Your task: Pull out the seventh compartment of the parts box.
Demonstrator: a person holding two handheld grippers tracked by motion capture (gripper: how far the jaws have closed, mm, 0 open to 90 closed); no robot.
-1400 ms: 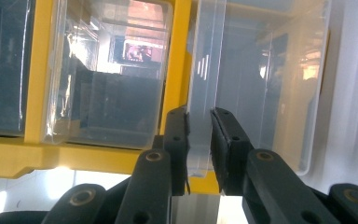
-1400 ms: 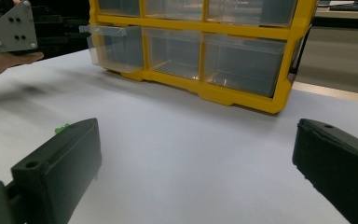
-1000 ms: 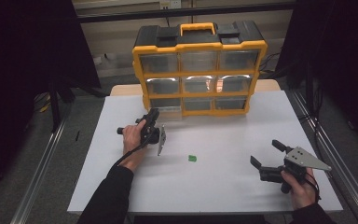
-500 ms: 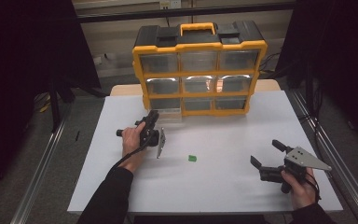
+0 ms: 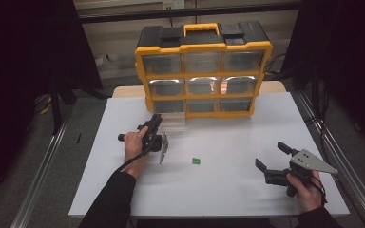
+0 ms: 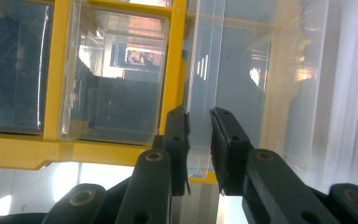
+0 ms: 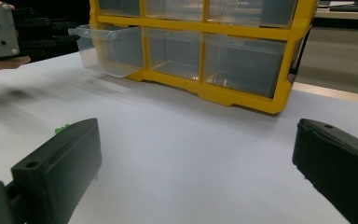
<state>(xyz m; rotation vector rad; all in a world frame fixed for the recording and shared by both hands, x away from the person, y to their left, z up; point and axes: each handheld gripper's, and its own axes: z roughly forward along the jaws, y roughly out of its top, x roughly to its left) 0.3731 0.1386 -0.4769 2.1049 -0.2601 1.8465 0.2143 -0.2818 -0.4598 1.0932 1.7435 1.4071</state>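
A yellow and black organizer (image 5: pixel 204 76) with clear drawers stands at the back of the white table (image 5: pixel 228 190). Its bottom-left drawer (image 5: pixel 172 120) is pulled partly out. My left gripper (image 5: pixel 157 121) is at that drawer's front. In the left gripper view, the left gripper (image 6: pixel 199 119) is shut on the clear front lip of the drawer (image 6: pixel 242 84). My right gripper (image 5: pixel 271 155) rests open near the table's front right, with nothing between its fingers. A small green piece (image 5: pixel 196 161) lies on the table between the two hands; the right gripper view has it (image 7: pixel 61 127) beside a jaw.
In the right gripper view, the pulled-out drawer (image 7: pixel 107 46) looks bare inside, with the left gripper's grey plate (image 7: pixel 0 30) to its left. The other drawers sit closed. Metal rails (image 5: pixel 43 171) run along both table sides.
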